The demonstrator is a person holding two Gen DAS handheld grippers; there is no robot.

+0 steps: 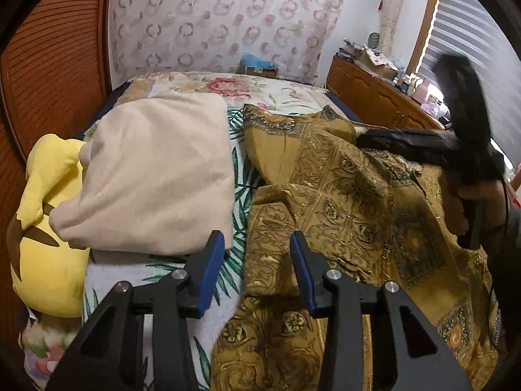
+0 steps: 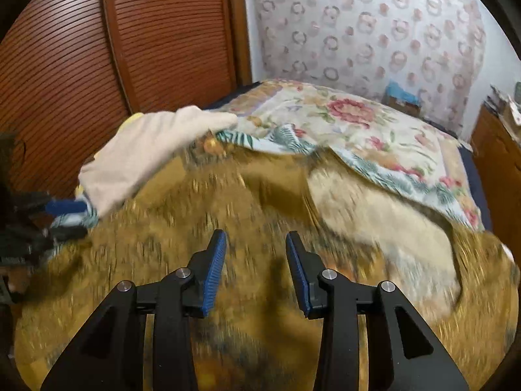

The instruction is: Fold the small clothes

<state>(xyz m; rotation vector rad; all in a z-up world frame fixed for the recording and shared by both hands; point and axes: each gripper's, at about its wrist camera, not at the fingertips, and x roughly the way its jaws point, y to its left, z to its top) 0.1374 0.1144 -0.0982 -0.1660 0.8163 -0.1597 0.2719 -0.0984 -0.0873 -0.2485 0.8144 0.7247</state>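
Left gripper (image 1: 257,244) open, blue pads (image 1: 213,270) apart, nothing pressed between them; below the gap only the leaf-printed bedcover (image 1: 239,176) and the edge of the mustard patterned garment (image 1: 342,195). Right pad of this gripper just above the left border of that garment, contact not possible to judge. Right gripper (image 2: 255,244) open too, blue pads (image 2: 215,270) well apart, no cloth clamped, hovering over the same mustard garment (image 2: 195,228), very blurred in the right wrist view. Garment spread in loose folds over the right half of the bed, with ornamental squares and scroll pattern, one corner turned up toward the far side; a paler area (image 2: 374,224) visible on the right, maybe the inner side, not sure. Just left of the garment, separated by a strip of bedcover, a folded cream cloth (image 1: 156,169) lying flat. Partly under its left side, a yellow plush toy (image 1: 49,228) with brown marks. In the left wrist view, the right gripper (image 1: 407,145) seen as a dark blurred shape above the garment's right part, with a hand (image 1: 469,202) behind it. In the right wrist view, the left gripper (image 2: 65,218) at the left edge, beside the cream cloth (image 2: 146,156). Farther out: slatted wooden doors (image 2: 81,49), wallpaper with ring pattern (image 1: 228,16), a wooden dresser (image 1: 374,97) with clutter on top, a window blind (image 1: 472,32).
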